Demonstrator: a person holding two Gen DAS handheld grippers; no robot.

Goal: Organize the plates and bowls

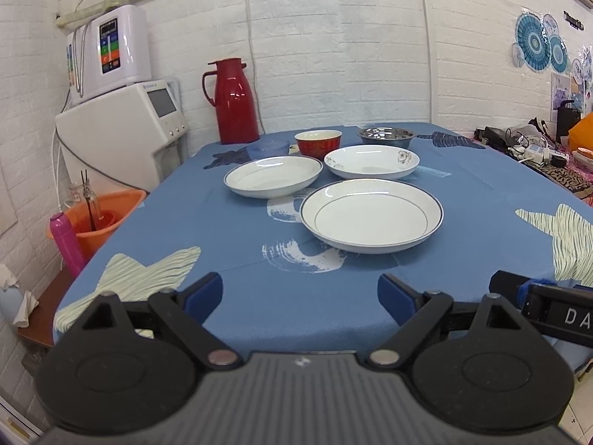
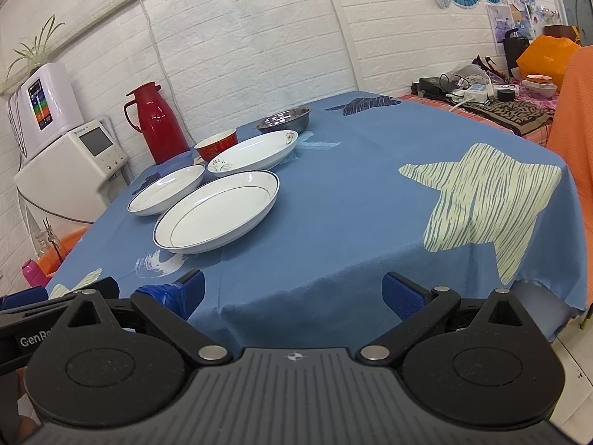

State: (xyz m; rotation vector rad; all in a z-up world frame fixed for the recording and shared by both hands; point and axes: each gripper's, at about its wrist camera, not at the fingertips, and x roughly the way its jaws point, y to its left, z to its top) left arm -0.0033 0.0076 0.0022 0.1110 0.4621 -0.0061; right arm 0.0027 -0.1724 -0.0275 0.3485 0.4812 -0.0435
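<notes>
Three white plates lie apart on the blue tablecloth: a large blue-rimmed plate nearest, a smaller plate to its left, and a flower-patterned plate behind. Further back stand a red bowl, a steel bowl and a small blue bowl. My left gripper is open at the table's near edge, nothing between its fingers. My right gripper is open too, to the right of the left one.
A red thermos jug stands at the table's far left corner. White appliances and an orange bucket sit left of the table. Cluttered cables and boxes fill a side table at the right. An orange cloth hangs at far right.
</notes>
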